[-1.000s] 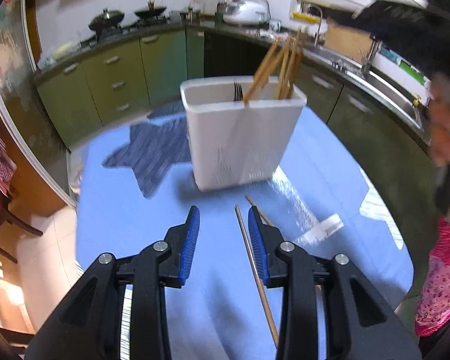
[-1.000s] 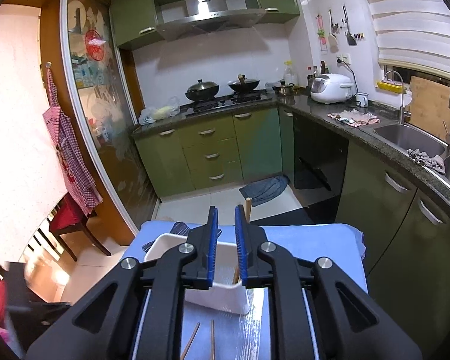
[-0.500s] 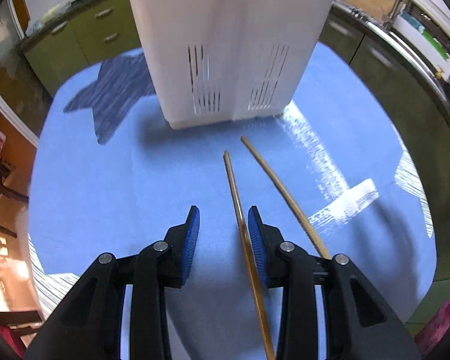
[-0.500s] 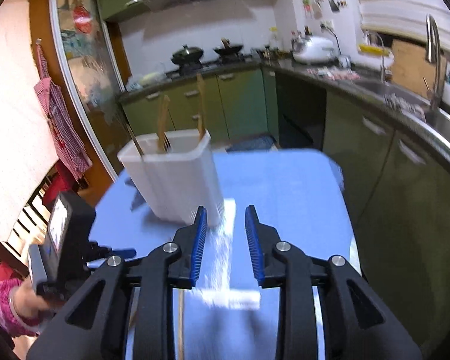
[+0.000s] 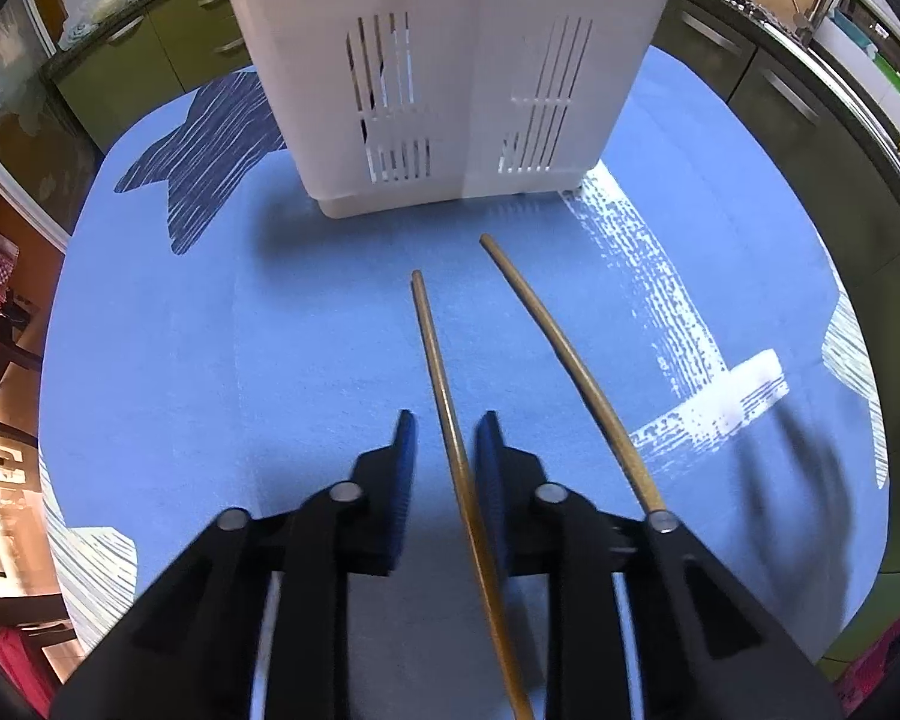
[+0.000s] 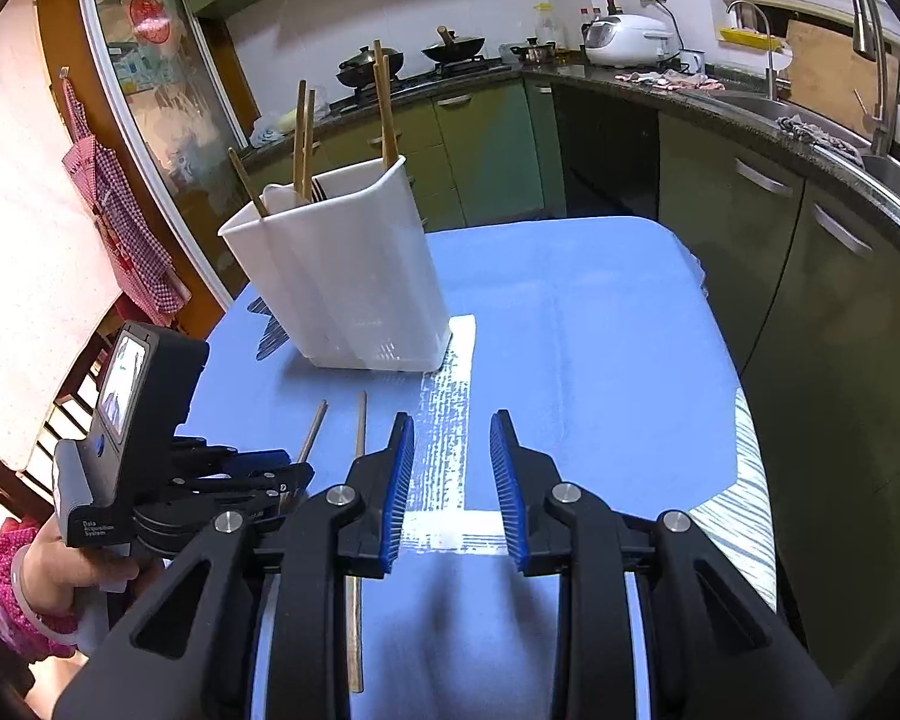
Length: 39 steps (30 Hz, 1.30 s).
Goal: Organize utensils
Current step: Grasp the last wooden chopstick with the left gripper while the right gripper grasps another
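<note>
Two wooden chopsticks lie on the blue tablecloth in front of a white slotted utensil holder. My left gripper points steeply down with the left chopstick between its closing jaws. That chopstick lies against the right pad, with a gap at the left pad. The other chopstick lies just outside its right finger. In the right wrist view, the holder has several chopsticks standing in it. My right gripper hangs open over the cloth's white stripe, holding nothing, right of the left gripper.
A hand in a pink sleeve holds the left gripper at the table's near left corner. Green cabinets and a dark counter with a sink curve round the back and right. A chair stands beyond the left edge.
The left gripper came down close to the table and its jaws narrowed around the left chopstick. The right gripper dropped from above the holder to low over the cloth, its jaws wider apart.
</note>
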Tool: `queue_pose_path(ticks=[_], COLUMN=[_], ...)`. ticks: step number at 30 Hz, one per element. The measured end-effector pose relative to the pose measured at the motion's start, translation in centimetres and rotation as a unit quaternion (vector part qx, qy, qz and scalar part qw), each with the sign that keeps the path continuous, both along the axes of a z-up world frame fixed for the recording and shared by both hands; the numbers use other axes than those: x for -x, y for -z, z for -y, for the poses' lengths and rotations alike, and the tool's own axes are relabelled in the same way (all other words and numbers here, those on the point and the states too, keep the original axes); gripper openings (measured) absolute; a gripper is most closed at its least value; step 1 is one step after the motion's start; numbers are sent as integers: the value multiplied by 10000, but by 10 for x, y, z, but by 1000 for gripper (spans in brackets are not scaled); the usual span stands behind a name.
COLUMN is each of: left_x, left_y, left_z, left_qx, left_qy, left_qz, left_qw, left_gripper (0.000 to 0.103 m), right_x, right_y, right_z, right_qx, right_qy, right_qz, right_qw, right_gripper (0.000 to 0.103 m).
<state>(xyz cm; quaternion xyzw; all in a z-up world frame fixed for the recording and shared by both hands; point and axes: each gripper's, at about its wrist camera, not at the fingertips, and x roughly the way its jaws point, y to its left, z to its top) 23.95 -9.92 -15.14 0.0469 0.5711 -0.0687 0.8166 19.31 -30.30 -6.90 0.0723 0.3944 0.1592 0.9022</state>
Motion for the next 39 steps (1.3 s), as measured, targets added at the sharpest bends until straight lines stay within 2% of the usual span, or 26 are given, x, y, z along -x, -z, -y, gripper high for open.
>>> queue_pose_path(ticks=[2,4,6,14,21,28,33,39], left_x=[0,0,0,2,20,50,69,82], left_y=[0,0,-1,-6,-36,-72,-91,-101], left_z=[2,4,3,-8,-25,-41,-54,-62], left_qx=[3,-11,0,120,301,412,468,524], left_qy=[15,36,47,95,85,46,46,76], left_qz=[-18,-17,-25,14,426,947,1243,1450], left_qw=[10000,10000,10000,9999,9986,9946,9911,9880], left_gripper=[10,9,8,6,6,6,6,6], right_x=[0,-1,-1,-5,-13,-31,-41,-56], right_y=[1,2,2,10,22,49,66,81], right_z=[-2,-4,-7,-14,-29,-72,-103,-127], right_qx=[3,28,80,265,409,641,921,1195], right_qy=[-31,-57,-106,-235,-546,-1127,-1295,-1231], right_qz=[-24,-37,-74,-219,-481,-949,-1070,-1112], right_qw=[10000,10000,9999,9991,9965,9870,9815,9789], right_gripper=[27,27,34,35,40,40,40,40])
